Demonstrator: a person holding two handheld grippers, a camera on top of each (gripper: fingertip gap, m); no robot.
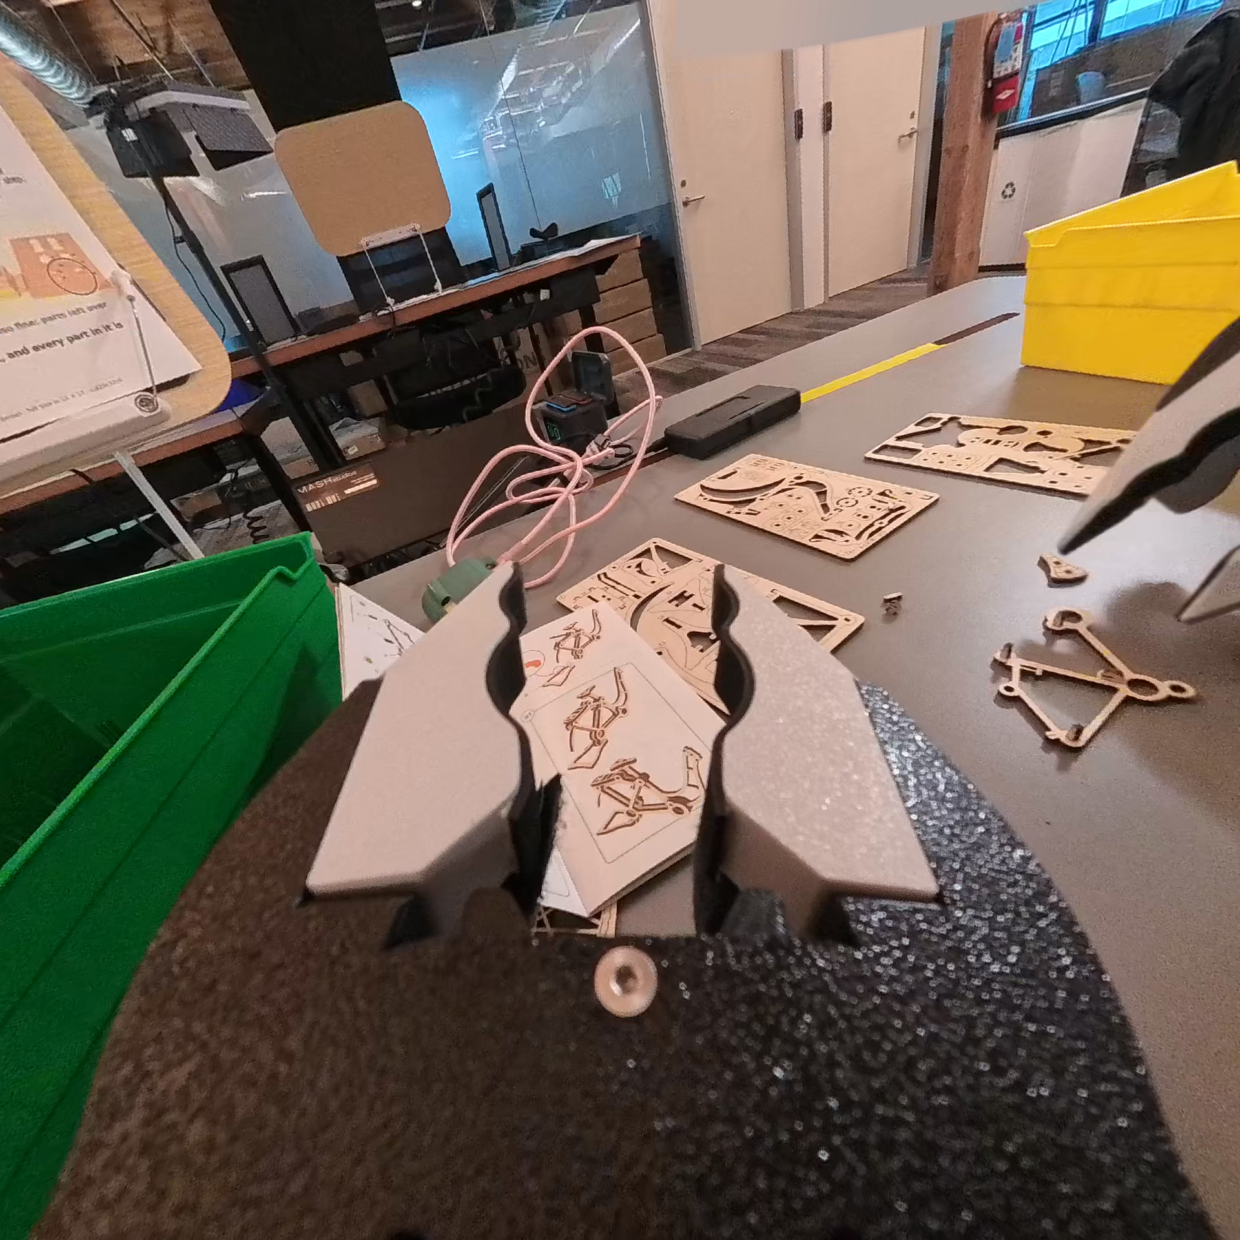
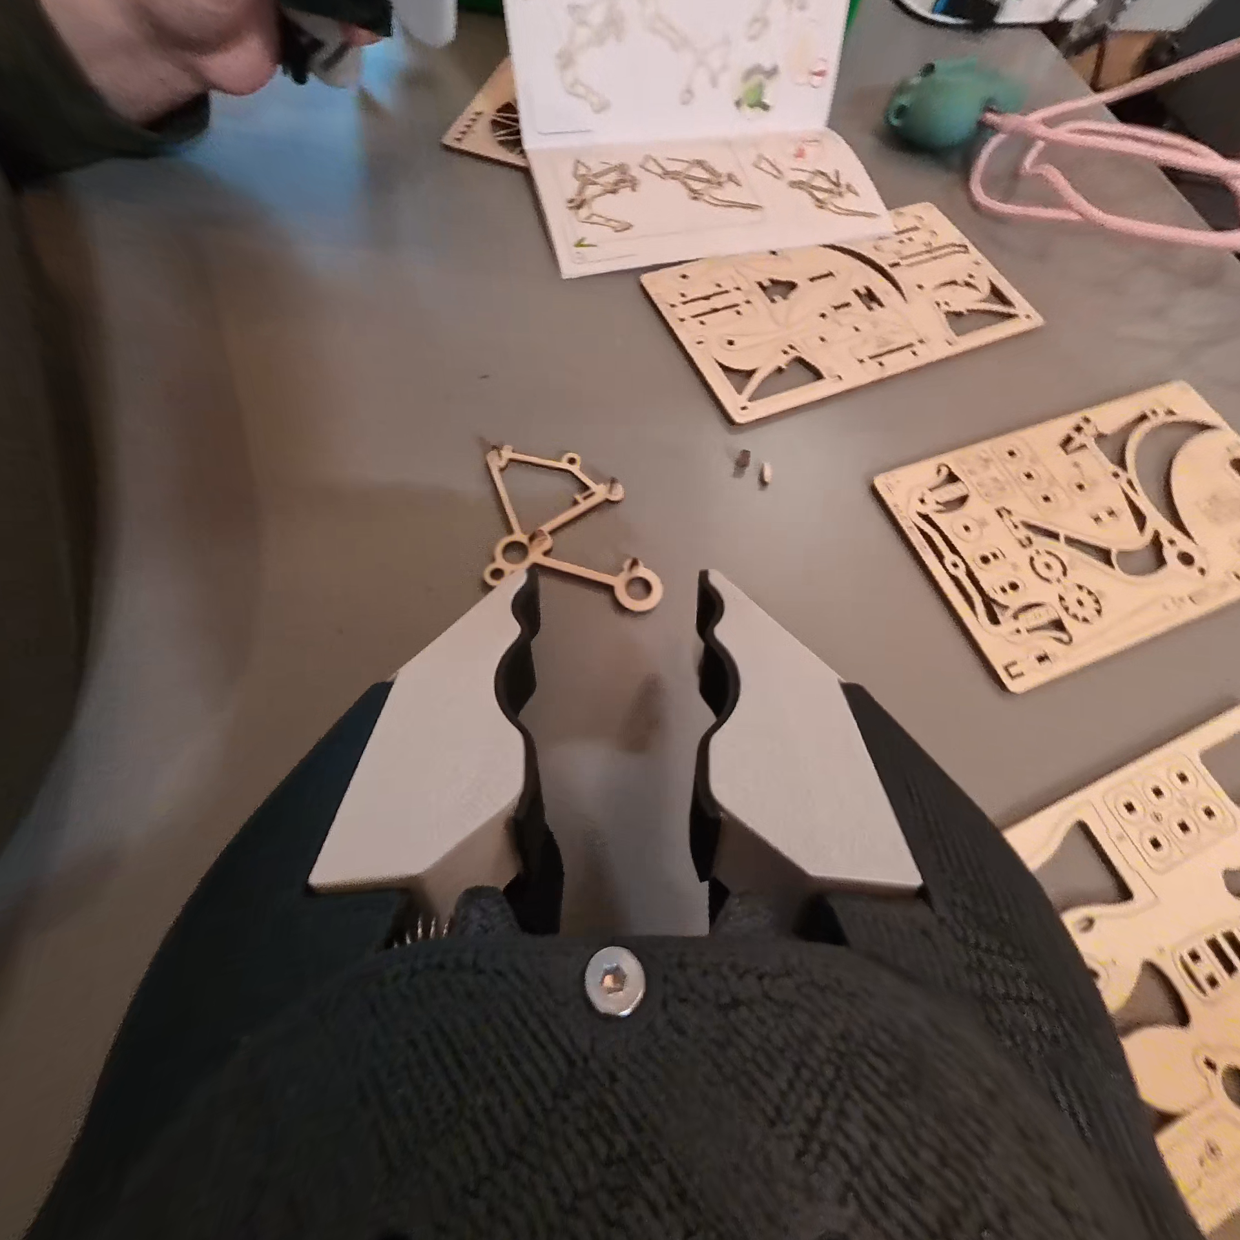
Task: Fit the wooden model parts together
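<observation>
Both tongs stand wide with nothing between their fingers: the left gripper [image 1: 621,590] hangs above an open instruction booklet [image 1: 621,745], and the right gripper [image 2: 617,590] hovers low over the grey table [image 2: 302,376], its tips just short of the wooden frame piece [image 2: 547,527]. At the table's left edge sits a green bin [image 1: 154,678], and at the far right a yellow bin [image 1: 1134,295]. Several pale wooden part sheets lie flat on the table: one sheet [image 2: 839,315] just beside the booklet and partly under it, a second sheet [image 2: 1073,537] to its right, and a third sheet [image 2: 1154,886] nearest the right gripper's body. A looped pink cable [image 1: 563,456] runs from a small teal device [image 1: 456,590] at the table's back edge, with a black case [image 1: 735,419] near it. The frame piece, a triangular lattice with ringed ends, lies loose on bare table, apart from the sheets. A smaller wooden bit [image 1: 1062,569] rests beyond it in the left wrist view, and two tiny pegs [image 2: 751,466] lie between the frame piece and the sheets. A person's hand [image 2: 174,47] shows blurred at the top left of the right wrist view.
</observation>
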